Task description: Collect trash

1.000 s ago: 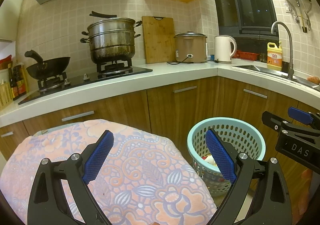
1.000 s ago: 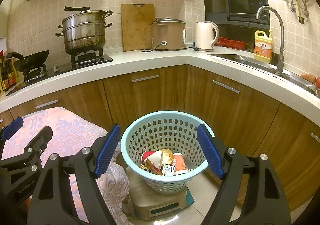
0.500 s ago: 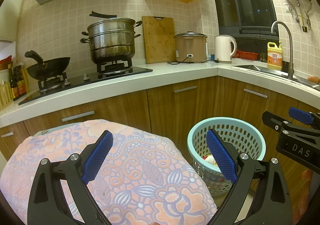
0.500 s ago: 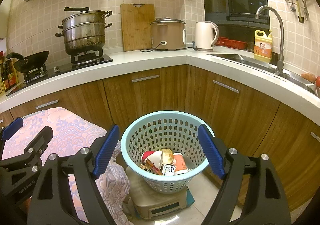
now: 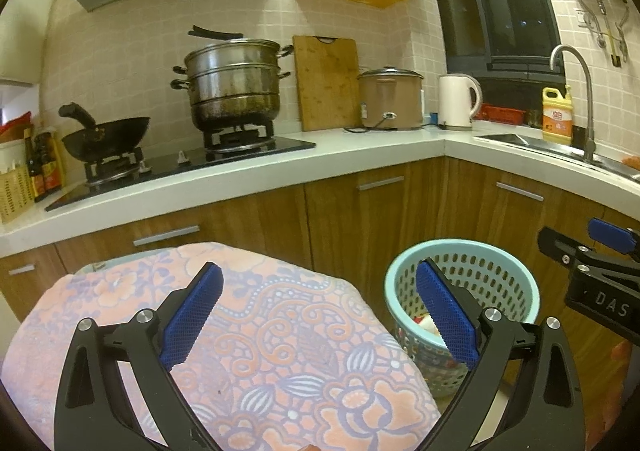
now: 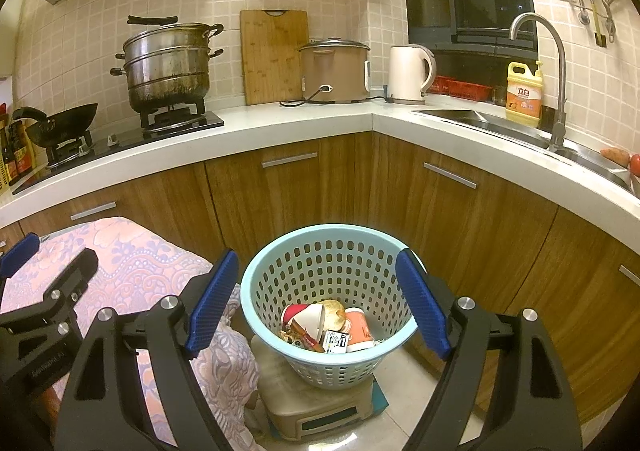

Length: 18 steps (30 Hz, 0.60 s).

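Note:
A light blue perforated basket (image 6: 280, 263) stands on a low beige stool (image 6: 316, 407) in front of the wooden cabinets. Inside it lies trash (image 6: 326, 325): paper cups, a wrapper and a small printed carton. My right gripper (image 6: 318, 303) hovers above the basket, open, with nothing between its blue pads. My left gripper (image 5: 318, 315) is open and empty over a table covered in a pink flowered cloth (image 5: 256, 355). The basket (image 5: 504, 279) shows at the right of the left wrist view, beside the right gripper (image 5: 592, 275).
A white L-shaped counter (image 6: 312, 123) carries a hob with a steamer pot (image 6: 168, 63) and a wok (image 6: 60, 127), a chopping board, a rice cooker (image 6: 336, 71), a kettle (image 6: 410, 73), and a sink with tap (image 6: 556, 91) and detergent bottle. Wooden cabinet doors (image 6: 460, 219) stand close behind the basket.

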Motion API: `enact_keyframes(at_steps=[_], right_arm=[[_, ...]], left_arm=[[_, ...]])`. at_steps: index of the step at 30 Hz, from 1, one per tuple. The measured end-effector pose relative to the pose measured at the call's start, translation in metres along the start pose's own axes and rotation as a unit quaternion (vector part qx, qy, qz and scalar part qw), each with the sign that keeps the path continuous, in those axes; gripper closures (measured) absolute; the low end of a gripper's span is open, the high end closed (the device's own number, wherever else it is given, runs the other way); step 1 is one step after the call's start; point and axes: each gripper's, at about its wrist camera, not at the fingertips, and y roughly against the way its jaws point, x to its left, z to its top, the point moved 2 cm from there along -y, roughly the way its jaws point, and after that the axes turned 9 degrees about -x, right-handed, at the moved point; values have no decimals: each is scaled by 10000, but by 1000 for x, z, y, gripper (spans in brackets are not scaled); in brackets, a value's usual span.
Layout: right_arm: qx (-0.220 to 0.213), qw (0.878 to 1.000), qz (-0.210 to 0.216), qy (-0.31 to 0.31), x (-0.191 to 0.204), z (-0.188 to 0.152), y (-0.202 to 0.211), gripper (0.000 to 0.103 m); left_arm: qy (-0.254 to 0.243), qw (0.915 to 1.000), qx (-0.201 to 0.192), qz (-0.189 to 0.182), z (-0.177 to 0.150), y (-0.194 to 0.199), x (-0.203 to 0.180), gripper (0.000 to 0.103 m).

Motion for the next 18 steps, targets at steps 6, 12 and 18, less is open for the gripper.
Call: enact_keyframes(at_steps=[6, 12, 18], right_arm=[[-25, 10000, -34, 15, 2, 1, 4, 26], [-5, 10000, 23, 33, 6, 0, 8, 26], [-48, 10000, 31, 69, 9, 1, 12, 26]], left_arm=[[35, 10000, -4, 76, 0, -1, 5, 9], [116, 9998, 60, -122, 0, 0, 5, 7], [231, 9997, 96, -74, -2, -2, 8, 7]])
